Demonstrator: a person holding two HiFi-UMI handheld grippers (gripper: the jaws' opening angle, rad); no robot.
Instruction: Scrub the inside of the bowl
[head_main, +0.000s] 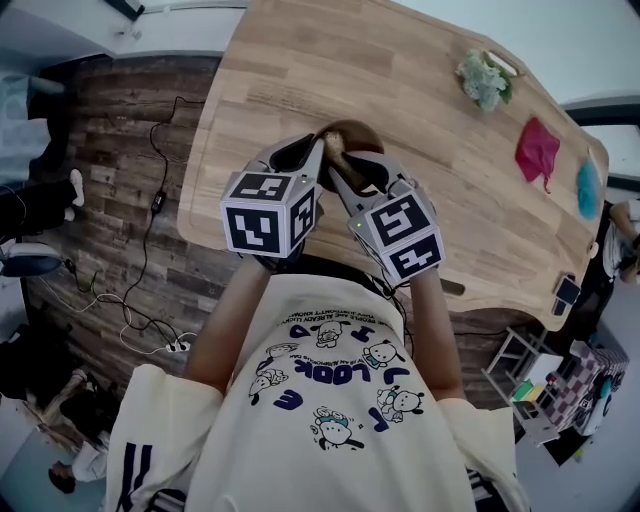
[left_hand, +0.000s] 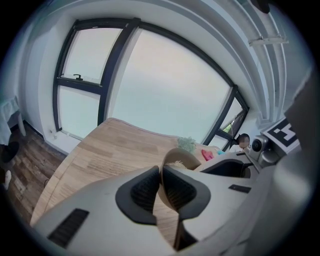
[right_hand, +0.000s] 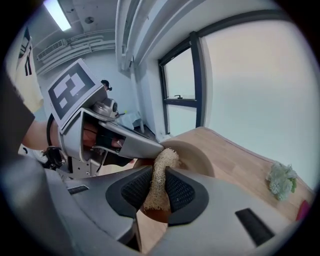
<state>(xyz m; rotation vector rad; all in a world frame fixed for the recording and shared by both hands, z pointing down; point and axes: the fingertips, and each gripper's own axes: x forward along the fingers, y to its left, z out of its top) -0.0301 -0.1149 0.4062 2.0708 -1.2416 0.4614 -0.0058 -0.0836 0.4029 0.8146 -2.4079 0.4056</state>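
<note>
Scrubbing is the step in hand, with both tools already at the work.

Head view: the left gripper (head_main: 321, 152) and the right gripper (head_main: 338, 176) meet over the bowl (head_main: 356, 134), which sits near the front edge of the table (head_main: 420, 60). The bowl lies directly ahead of both sets of fingertips. The cube markers cover most of the contact area.

Left gripper view: the pads (left_hand: 145, 192) stand at a narrow setting, clamped on the bowl's rim. One pad is outside the thin wall and the other inside it. The rest of the bowl extends beyond the fingertips, toward the other tool.

Right gripper view: the fingers (right_hand: 180, 192) are closed on a loofah scrubber (right_hand: 161, 172), which stands upright between the pads. Its upper end projects past the fingertips, and its lower end hangs below them over the bowl's dark interior. The left tool's finger reaches the rim just beyond the scrubber.

Recommended procedure:
1. Hold the rim clamp firm so the bowl cannot spin or slide on the table.
2. Press the scrubber's projecting end against the inner wall, not the pads themselves.
3. Sweep in overlapping arcs from rim to floor.
4. Avoid striking the clamping finger, and watch for the scrubber slipping between the pads.
</note>
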